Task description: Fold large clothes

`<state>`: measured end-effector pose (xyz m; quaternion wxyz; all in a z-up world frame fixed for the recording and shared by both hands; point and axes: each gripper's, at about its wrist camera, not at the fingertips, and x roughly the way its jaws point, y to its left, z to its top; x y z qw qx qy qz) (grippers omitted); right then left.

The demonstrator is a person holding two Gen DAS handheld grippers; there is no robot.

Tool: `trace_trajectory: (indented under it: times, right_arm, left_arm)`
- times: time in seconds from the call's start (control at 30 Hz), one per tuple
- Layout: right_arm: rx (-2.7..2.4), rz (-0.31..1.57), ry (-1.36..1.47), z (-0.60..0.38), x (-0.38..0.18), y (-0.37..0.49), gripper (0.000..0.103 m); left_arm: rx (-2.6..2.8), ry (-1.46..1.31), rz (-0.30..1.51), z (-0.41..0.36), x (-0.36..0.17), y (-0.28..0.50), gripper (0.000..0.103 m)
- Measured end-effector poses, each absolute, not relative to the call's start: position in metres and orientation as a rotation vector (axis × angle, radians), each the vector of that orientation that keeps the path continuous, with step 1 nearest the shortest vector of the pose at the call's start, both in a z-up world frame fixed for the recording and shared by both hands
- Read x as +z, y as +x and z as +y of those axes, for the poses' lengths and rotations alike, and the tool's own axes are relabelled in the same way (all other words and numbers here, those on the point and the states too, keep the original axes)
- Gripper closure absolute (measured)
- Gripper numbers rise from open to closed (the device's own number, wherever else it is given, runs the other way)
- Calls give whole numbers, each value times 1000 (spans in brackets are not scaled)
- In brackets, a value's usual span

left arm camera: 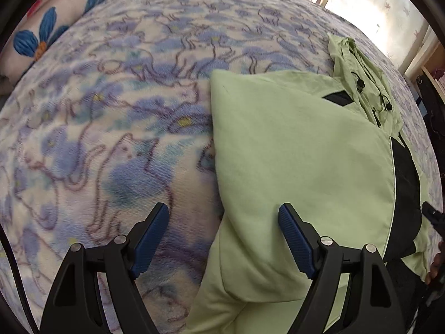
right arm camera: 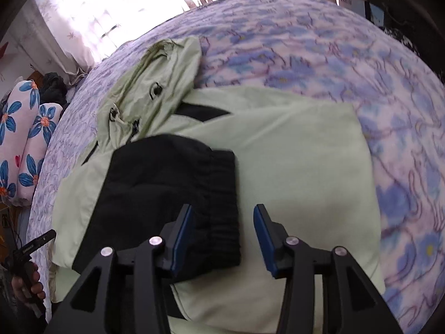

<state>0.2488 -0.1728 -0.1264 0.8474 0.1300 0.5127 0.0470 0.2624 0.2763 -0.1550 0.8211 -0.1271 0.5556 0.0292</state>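
Observation:
A pale green hooded jacket point(left arm camera: 300, 150) lies partly folded on the bed, its hood point(left arm camera: 358, 80) toward the window. It also shows in the right wrist view point(right arm camera: 300, 150), hood point(right arm camera: 155, 83) at the upper left. A black sleeve point(right arm camera: 167, 192) with a ribbed cuff lies folded across the jacket's body; in the left wrist view it shows as a black band point(left arm camera: 406, 194) at the right. My left gripper point(left arm camera: 224, 217) is open and empty over the jacket's left edge. My right gripper point(right arm camera: 222, 217) is open and empty, just above the black cuff.
The bed is covered by a fleece blanket point(left arm camera: 116, 111) with blue flowers, seen too in the right wrist view point(right arm camera: 375, 83). Flowered pillows point(right arm camera: 25, 139) lie at the far side. A bright curtained window point(right arm camera: 111, 8) is behind the bed. The left gripper point(right arm camera: 30, 253) and its hand show at the left edge.

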Motion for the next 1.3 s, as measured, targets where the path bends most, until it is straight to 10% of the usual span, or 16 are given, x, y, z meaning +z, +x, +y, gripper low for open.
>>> trace_trajectory:
  times: [0.03,0.1,0.2,0.67,1.3]
  right_arm:
    - [106,1095,271,-172,-132,247,58]
    - [109,1105,258,-168,-139,245,58]
    - [149,1071,206,-149,-134,242,67]
    - [12,1001,102,-130,-114,225,68]
    - [319,1043,-25,14,-123,199,68]
  left_arm:
    - [34,-267,1190,273,-157,264,28]
    - [-35,-244,1187,262,-158,266,84]
    - [-17,-166,1148,251,-147,265,97]
    - [141,-181,1023,304,-132,243,85]
    - [-154,-99,1085,144,-152,247,77]
